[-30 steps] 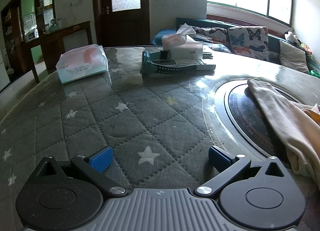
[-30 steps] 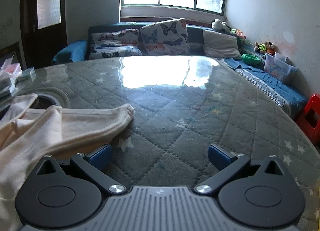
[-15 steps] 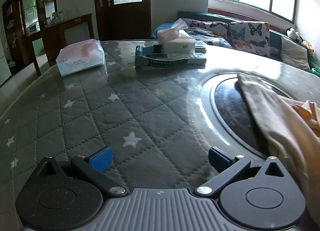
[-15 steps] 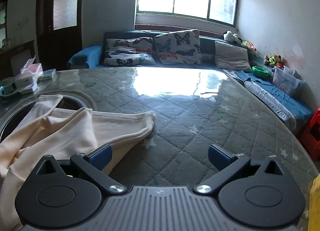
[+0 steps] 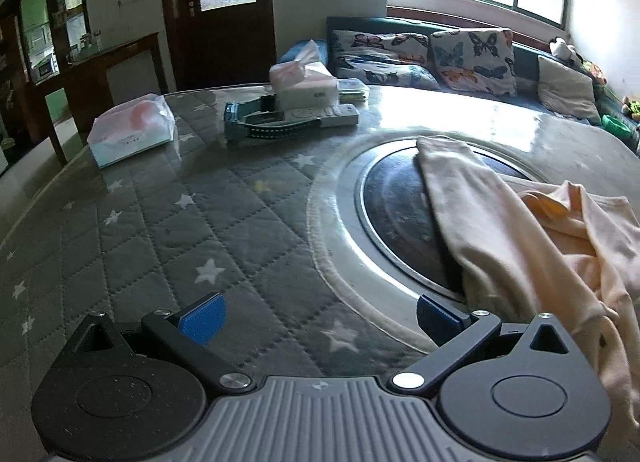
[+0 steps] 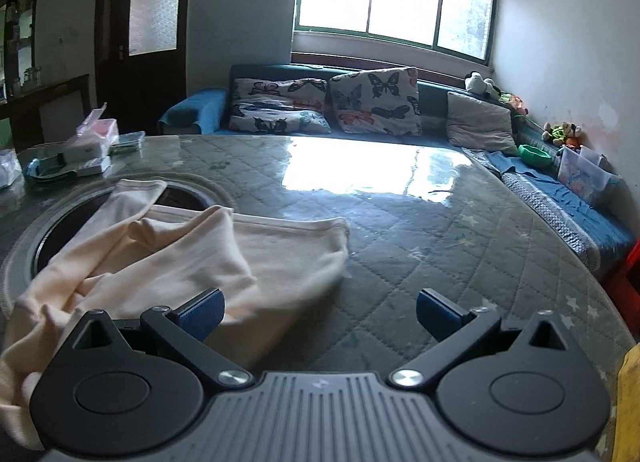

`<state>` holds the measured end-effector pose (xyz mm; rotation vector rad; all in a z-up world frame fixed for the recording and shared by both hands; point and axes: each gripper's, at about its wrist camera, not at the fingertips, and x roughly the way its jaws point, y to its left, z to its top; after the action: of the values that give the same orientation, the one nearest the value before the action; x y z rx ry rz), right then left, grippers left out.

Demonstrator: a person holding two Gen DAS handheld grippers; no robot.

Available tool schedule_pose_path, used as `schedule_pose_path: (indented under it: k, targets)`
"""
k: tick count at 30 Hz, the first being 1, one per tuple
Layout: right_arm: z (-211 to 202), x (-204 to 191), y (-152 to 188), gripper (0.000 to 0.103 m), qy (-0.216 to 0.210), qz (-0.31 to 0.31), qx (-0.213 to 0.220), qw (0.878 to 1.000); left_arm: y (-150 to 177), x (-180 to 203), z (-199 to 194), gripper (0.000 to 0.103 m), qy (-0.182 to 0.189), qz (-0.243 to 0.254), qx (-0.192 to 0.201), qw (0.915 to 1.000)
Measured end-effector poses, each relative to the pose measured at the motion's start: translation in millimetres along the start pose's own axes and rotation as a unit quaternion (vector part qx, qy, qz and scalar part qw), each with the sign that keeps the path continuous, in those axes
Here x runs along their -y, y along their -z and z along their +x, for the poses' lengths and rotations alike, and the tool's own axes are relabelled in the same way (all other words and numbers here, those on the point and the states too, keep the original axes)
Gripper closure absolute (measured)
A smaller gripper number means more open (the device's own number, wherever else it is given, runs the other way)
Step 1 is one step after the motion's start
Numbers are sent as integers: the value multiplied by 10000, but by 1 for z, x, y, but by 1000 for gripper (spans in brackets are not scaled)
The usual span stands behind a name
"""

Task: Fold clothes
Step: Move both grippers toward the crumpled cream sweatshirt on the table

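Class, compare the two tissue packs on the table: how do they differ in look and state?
The tissue pack near the table edge is a soft plastic-wrapped pack lying flat, no tissue showing. The tissue box farther back looks stiffer, with a tissue sticking up from its top. Both are pale and pinkish.

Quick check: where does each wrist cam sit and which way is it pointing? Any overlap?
Left wrist: on the left gripper, low over the table, facing the door and sideboard; open blue-padded fingers show, garment at right.
Right wrist: on the right gripper, facing the window and sofa; open fingers show, garment at left.
Shared: garment, round inset, tissue box, butterfly cushions.
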<state>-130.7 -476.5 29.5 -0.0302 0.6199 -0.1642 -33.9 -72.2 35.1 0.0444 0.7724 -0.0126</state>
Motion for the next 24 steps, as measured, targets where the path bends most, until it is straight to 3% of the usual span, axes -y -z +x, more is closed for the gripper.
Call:
schedule_pose_path:
  k: [24]
  targets:
    - [-25,-35,19,0,-362,-174,-73,9992,11,41,-32,0,377,463,55,9982]
